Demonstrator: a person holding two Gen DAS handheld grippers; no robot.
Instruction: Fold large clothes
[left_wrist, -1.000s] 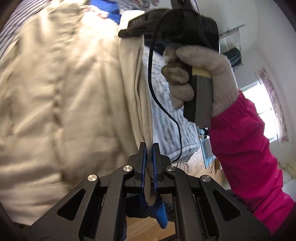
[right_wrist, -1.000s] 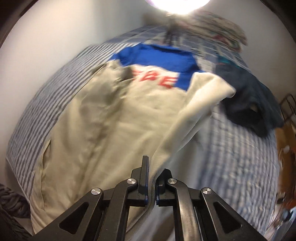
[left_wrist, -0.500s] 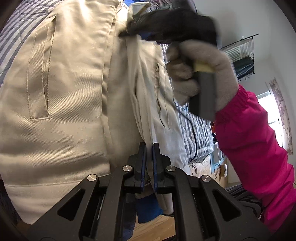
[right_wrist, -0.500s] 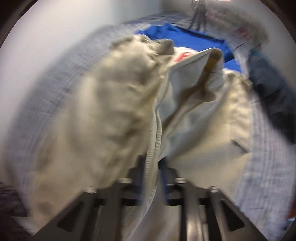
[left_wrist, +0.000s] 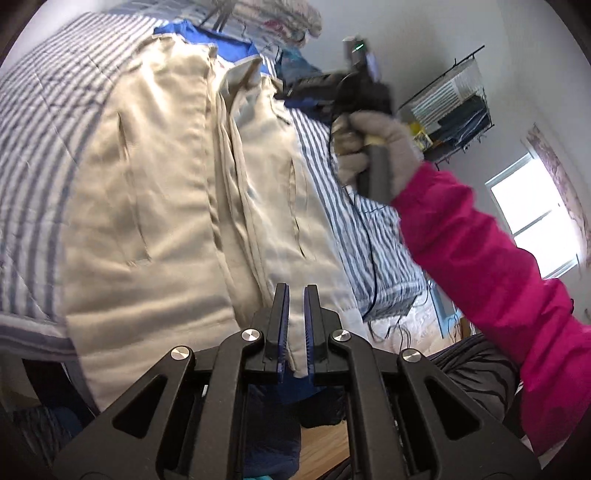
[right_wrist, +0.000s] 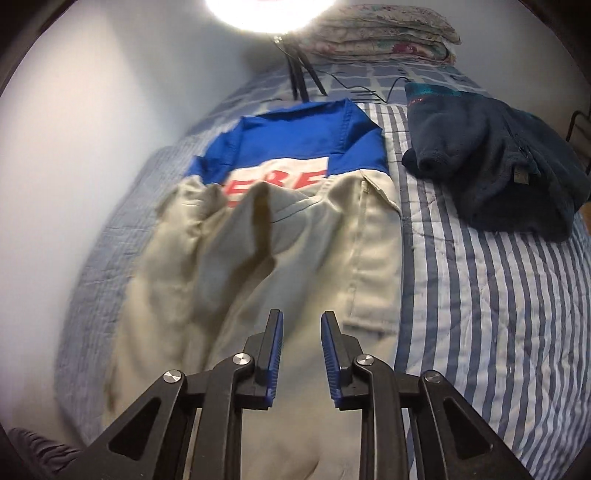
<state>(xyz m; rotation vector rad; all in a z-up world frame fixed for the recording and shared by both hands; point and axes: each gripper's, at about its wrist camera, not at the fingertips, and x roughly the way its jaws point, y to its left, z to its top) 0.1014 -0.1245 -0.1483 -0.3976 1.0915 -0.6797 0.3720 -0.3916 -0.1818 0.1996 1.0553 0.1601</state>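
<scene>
Left wrist view: very near the beige jacket (left_wrist: 166, 206), looking down along it and across the bed (left_wrist: 40, 122) toward 12 o'clock. Right wrist view: a bit higher, looking down toward pillows (right_wrist: 384, 29) at 12 o'clock. Shared by both: beige jacket, striped bed, pillows.

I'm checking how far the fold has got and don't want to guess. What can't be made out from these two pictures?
- Jacket hem: in the right wrist view, cut off by the bottom edge and the right claw.
- Printed red lettering: right wrist view, lower half covered by beige folds.
- Fabric edge in the left claw: left wrist view, its pads hide which part is pinched.
- Right claw's tips: left wrist view, blurred, behind the gloved hand.
</scene>
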